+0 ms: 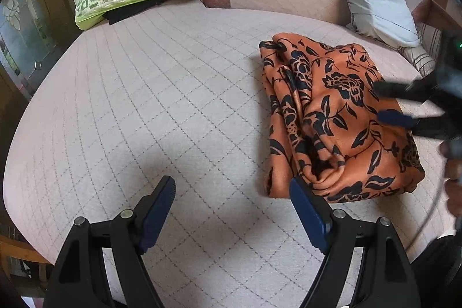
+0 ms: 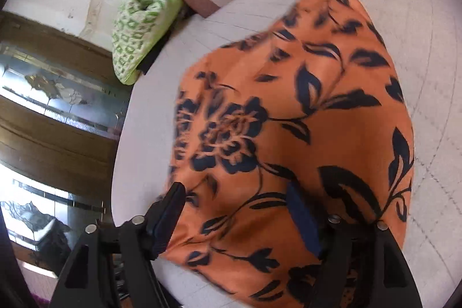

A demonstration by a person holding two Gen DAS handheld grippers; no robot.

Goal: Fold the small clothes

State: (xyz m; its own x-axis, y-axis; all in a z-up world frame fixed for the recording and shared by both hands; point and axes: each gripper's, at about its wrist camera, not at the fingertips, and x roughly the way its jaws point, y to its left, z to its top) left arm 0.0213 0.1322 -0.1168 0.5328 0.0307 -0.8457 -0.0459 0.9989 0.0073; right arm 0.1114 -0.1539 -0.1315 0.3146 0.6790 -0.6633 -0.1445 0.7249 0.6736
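Cloth (image 1: 343,117), orange with black flowers, lies folded on the quilted bed (image 1: 173,106); my left gripper (image 1: 231,192) hangs wide and empty beside its near corner, my right gripper (image 2: 234,207) wide above it, gripping nothing.

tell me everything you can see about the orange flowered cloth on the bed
The orange cloth is a thin, soft-looking fabric printed with black flowers and leaves. It lies folded into a rough, rumpled bundle on the pale quilted bed cover, with loose layered edges along one side. The right gripper hovers open just over its top; whether it touches is unclear. The left gripper stands open beside its near corner, holding nothing.
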